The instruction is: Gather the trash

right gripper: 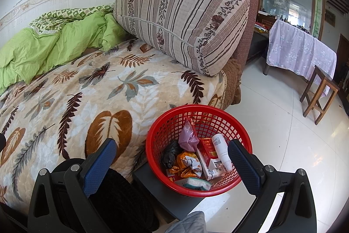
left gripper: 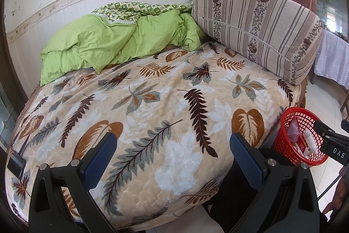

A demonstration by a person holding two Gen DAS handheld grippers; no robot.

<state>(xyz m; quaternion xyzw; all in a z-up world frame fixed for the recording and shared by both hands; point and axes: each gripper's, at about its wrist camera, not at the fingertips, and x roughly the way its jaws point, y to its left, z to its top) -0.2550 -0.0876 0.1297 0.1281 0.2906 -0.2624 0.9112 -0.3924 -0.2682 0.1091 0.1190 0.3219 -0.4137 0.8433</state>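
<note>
The trash is lying inside a round red plastic lattice basket (right gripper: 198, 123), which is sitting on a dark flat stand (right gripper: 165, 195) on the white floor, just beside the bed with the leaf-patterned fleece blanket (left gripper: 152, 102). A crumpled pink plastic bag (right gripper: 188, 137), a red and white carton (right gripper: 207, 156) and a white tube (right gripper: 221, 150) are showing; their print is too small to read. The left gripper (left gripper: 173, 158) is hanging wide open over the blanket, holding nothing. The right gripper (right gripper: 172, 164) is also gaping wide and empty above the basket; letters "DAS" are standing on its body in the left view.

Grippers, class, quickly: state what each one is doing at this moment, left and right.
Left gripper: open, holding nothing, over the bed blanket.
Right gripper: open, holding nothing, above the red basket.
</note>
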